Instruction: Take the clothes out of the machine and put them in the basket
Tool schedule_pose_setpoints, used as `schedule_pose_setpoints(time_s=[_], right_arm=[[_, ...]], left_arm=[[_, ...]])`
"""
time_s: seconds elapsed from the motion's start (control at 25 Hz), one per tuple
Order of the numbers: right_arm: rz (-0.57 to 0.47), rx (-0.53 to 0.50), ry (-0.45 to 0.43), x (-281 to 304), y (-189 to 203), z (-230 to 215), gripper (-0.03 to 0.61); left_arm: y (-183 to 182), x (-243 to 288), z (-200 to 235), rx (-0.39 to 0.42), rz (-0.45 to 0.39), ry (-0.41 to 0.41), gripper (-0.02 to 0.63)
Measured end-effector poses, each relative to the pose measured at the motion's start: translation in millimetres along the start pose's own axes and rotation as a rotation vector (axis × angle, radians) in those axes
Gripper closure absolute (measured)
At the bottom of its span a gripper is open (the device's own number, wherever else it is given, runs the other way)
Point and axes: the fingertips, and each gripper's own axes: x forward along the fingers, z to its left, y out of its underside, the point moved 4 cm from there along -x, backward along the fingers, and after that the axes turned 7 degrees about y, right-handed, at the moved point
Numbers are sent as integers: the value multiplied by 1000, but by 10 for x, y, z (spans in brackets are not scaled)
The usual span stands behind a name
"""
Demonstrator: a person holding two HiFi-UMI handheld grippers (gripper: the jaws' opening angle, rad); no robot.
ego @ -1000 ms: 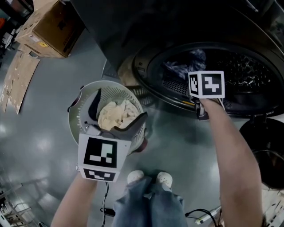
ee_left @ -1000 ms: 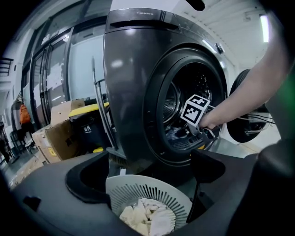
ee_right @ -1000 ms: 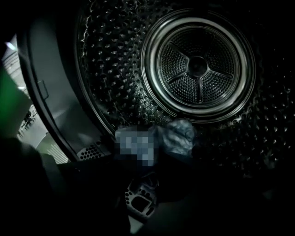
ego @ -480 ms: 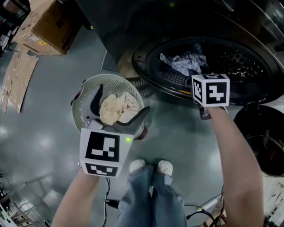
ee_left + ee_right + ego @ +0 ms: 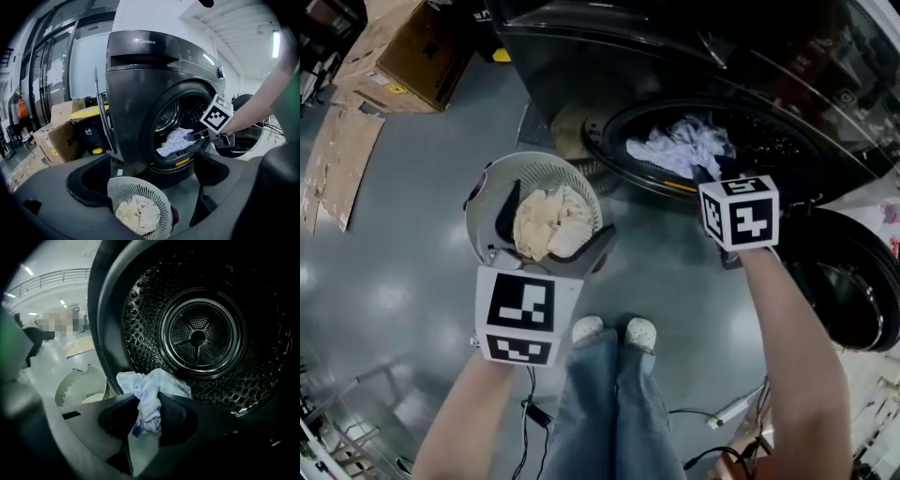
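Head view: 1 basket | right hand-held gripper clamps 1 cloth | left hand-held gripper spread

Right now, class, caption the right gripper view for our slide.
Right gripper shut on a pale cloth before the washer drum.

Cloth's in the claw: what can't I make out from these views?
- Drum, floor by the door: right gripper view, right claw and pale blue cloth cover it; leftover clothes unknown.
- Basket bottom: head view, cream clothes cover it.
- Washer door: head view, right edge cuts it.
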Motion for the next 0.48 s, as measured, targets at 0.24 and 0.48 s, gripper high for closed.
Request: schedule_pose_setpoints(time_s=[0.24,0.48], right_arm=[[8,44,5,-265,-129,-44,472],[-19,51,-1,-532,-180,31,472]], left_arm=[[-220,-147,21,4,0,-4,57],[-391,-232,31,-22,-13,-30,57]])
